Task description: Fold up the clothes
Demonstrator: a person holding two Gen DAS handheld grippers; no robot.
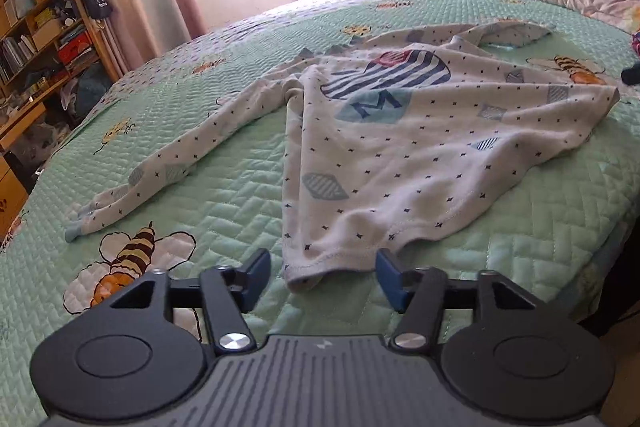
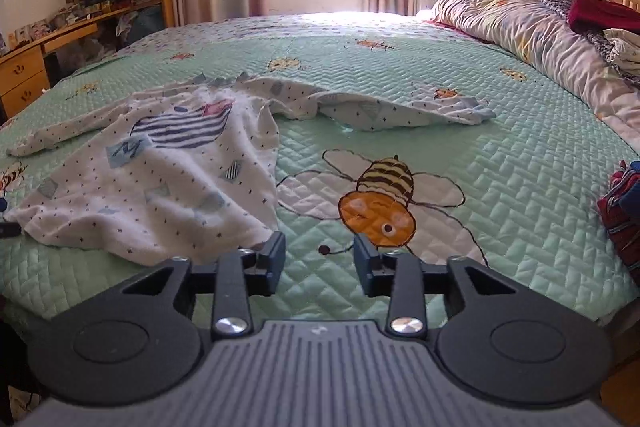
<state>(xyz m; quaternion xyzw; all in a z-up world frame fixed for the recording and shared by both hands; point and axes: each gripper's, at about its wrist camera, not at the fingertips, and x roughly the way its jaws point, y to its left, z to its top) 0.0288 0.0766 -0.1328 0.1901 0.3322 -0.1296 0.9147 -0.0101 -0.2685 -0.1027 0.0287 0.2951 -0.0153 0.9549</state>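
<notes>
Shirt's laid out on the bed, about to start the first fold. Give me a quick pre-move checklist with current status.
1. left gripper open, nothing pinched: ok.
2. right gripper open, nothing pinched: ok.
3. shirt front up, print showing: ok.
4. Shirt lying flat: not ok, body rumpled, hem wavy.
5. Sleeves spread out: ok for left sleeve; right sleeve twisted, not ok.
6. Quilt bare around shirt: ok nearby; other clothes at bed edge.
</notes>
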